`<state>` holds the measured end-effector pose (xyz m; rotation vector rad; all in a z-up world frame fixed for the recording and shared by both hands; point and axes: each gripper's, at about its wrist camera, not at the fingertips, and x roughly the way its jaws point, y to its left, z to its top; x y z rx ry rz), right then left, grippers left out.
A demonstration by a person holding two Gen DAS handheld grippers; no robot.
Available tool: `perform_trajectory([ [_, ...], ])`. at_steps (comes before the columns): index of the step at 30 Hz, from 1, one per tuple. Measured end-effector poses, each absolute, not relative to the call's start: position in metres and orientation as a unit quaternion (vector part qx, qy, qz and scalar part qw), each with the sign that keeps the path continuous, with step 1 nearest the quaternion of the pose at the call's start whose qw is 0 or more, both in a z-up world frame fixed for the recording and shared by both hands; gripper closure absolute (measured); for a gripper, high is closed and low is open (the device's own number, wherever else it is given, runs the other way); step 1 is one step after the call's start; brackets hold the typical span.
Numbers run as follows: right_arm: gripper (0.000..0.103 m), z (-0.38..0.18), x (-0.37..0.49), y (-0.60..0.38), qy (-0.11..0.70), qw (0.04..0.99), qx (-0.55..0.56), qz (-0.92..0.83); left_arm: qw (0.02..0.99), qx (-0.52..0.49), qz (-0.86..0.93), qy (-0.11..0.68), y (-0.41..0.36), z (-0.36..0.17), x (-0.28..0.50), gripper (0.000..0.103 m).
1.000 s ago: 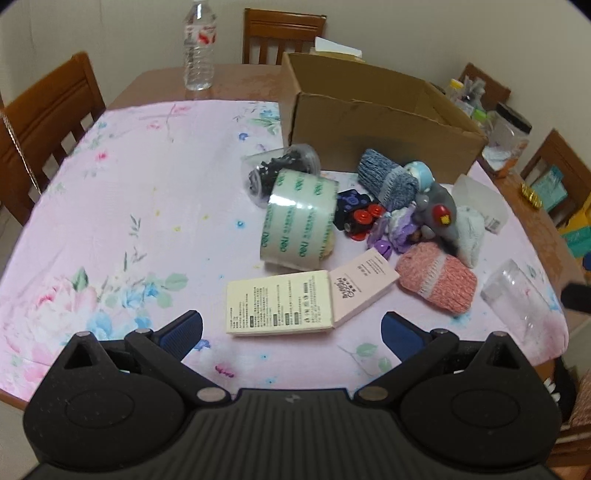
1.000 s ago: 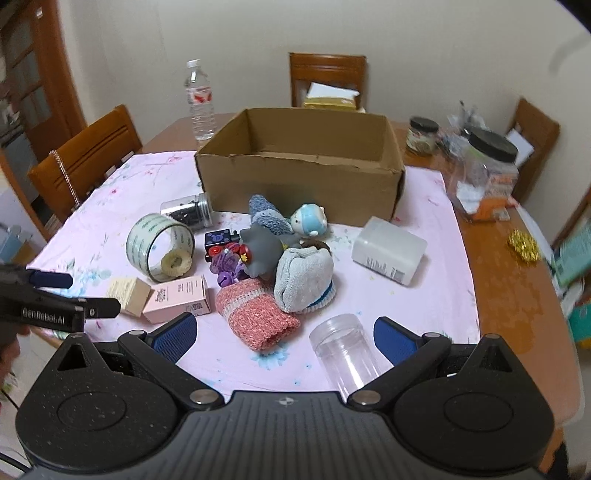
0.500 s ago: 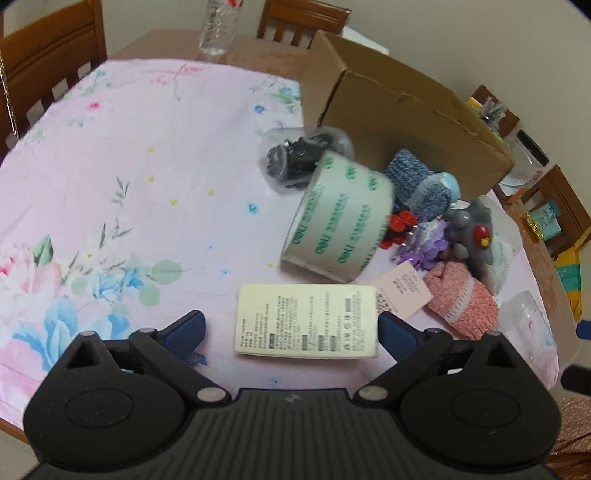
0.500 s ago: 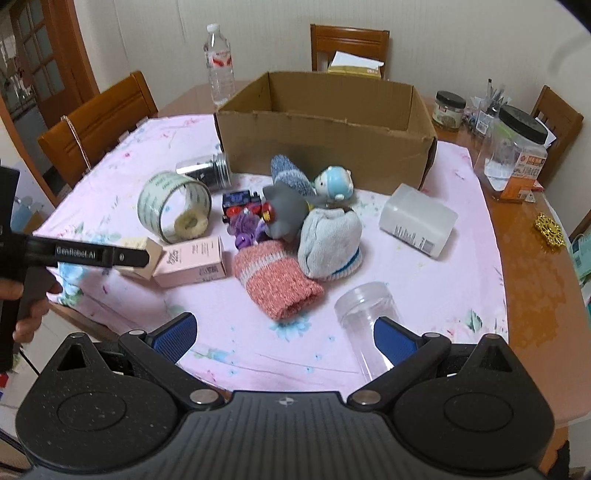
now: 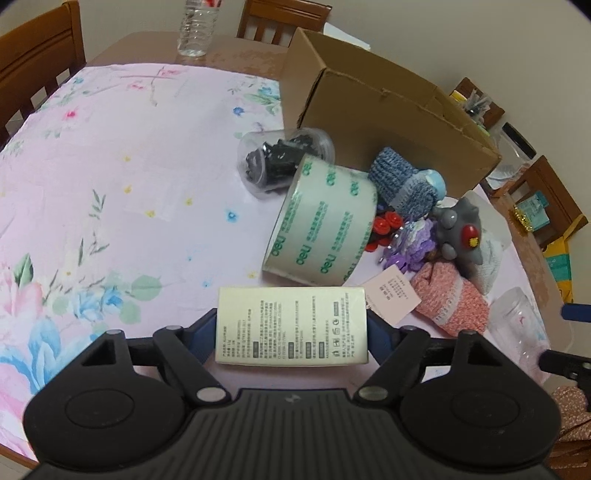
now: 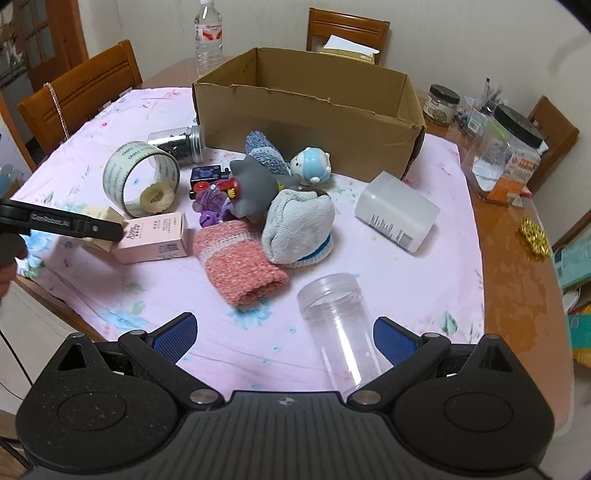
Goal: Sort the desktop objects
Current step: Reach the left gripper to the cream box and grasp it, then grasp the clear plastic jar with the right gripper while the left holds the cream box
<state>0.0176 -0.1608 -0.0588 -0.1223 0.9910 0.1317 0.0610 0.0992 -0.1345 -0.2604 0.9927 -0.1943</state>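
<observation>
A cream box (image 5: pixel 291 325) with printed text lies on the pink floral cloth, and my left gripper (image 5: pixel 291 334) is closing on it, its blue pads (image 5: pixel 203 332) against the box's two short ends. In the right wrist view one left finger (image 6: pixel 74 225) reaches over that box beside a pink box (image 6: pixel 155 236). My right gripper (image 6: pixel 284 332) hangs open low over a clear empty jar (image 6: pixel 340 325) lying on its side, nearer the right finger. Behind lie a tape roll (image 5: pixel 321 225), a pink knit sock (image 6: pixel 236 266), a grey toy (image 6: pixel 251 192) and a cardboard box (image 6: pixel 306 107).
A jar of dark bits (image 5: pixel 280 162), a blue sock (image 5: pixel 402 184), a white sock bundle (image 6: pixel 299 229), a white bottle (image 6: pixel 399 210) and a small blue figure (image 6: pixel 310 166) crowd the cloth. Storage jars (image 6: pixel 513 147) stand at the right, a water bottle (image 6: pixel 208 33) and chairs behind.
The left gripper has come down and forward onto the cream box, and its jaws have narrowed from wide apart to the box's ends. The right gripper has sunk toward the clear jar.
</observation>
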Motion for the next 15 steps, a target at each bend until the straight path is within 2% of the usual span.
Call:
perform_trajectory([
  [4,0.005,-0.068,0.028,-0.165,0.485,0.868,-0.079,0.068,0.868,-0.114,-0.101,0.472,0.099,-0.125,0.062,0.024],
  [8,0.016,-0.084,0.042,-0.173,0.506,0.854,-0.102,0.067,0.87,-0.105,-0.11,0.468,0.098,-0.113,0.062,0.024],
  [13,0.025,-0.098,0.051,-0.182,0.523,0.842,-0.112,0.068,0.872,-0.091,-0.129,0.463,0.093,-0.1,0.062,0.024],
  [15,0.033,-0.101,0.053,-0.183,0.528,0.839,-0.113,0.07,0.872,-0.085,-0.137,0.462,0.091,-0.095,0.064,0.024],
])
